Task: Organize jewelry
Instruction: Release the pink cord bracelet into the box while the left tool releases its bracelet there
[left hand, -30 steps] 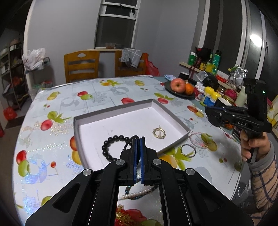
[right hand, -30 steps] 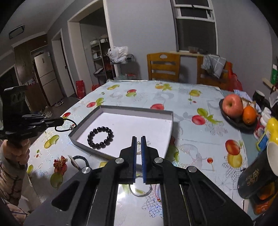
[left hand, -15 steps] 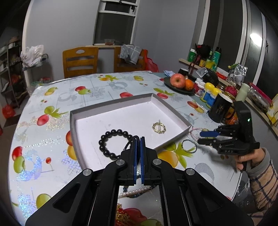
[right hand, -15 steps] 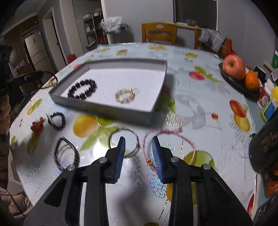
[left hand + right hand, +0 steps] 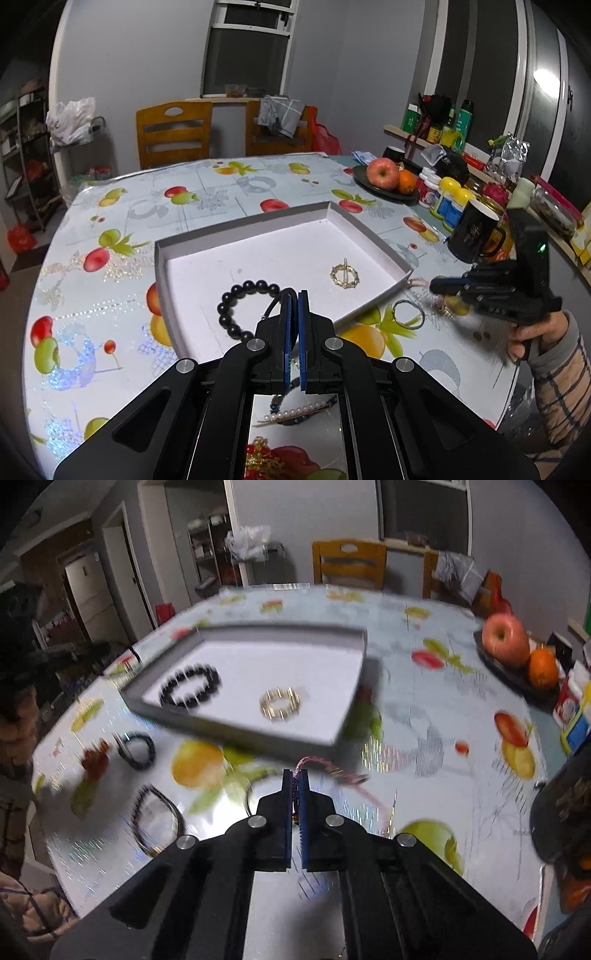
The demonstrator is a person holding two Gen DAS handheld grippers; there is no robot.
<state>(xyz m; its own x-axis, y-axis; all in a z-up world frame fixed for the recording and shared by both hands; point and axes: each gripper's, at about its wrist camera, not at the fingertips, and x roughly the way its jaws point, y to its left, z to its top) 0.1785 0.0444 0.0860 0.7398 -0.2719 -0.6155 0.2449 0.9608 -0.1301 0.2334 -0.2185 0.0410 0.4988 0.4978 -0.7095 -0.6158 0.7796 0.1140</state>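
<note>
A grey-walled white tray [image 5: 236, 230] [image 5: 236, 725] holds a black bead bracelet [image 5: 240, 295] [image 5: 190, 686] and a gold ring-shaped piece [image 5: 344, 276] [image 5: 279, 703]. My left gripper [image 5: 293, 295] is shut on a thin black cord loop [image 5: 275, 304] above the tray's near edge. My right gripper [image 5: 295, 775] [image 5: 434, 285] is shut on a pink string bracelet [image 5: 343, 775] just right of the tray. A thin silver bangle [image 5: 407, 314] lies by the tray corner.
Near the table's front lie a dark bead loop [image 5: 138, 747], a brown cord loop [image 5: 157, 818], a pearl strand [image 5: 295, 410] and a red-gold ornament [image 5: 95, 758]. A fruit plate [image 5: 384, 177], bottles and a black mug [image 5: 474, 230] crowd the right side.
My right gripper has closed on the pink string bracelet and lifted it off the table beside the tray. My left gripper has stayed shut on the black cord.
</note>
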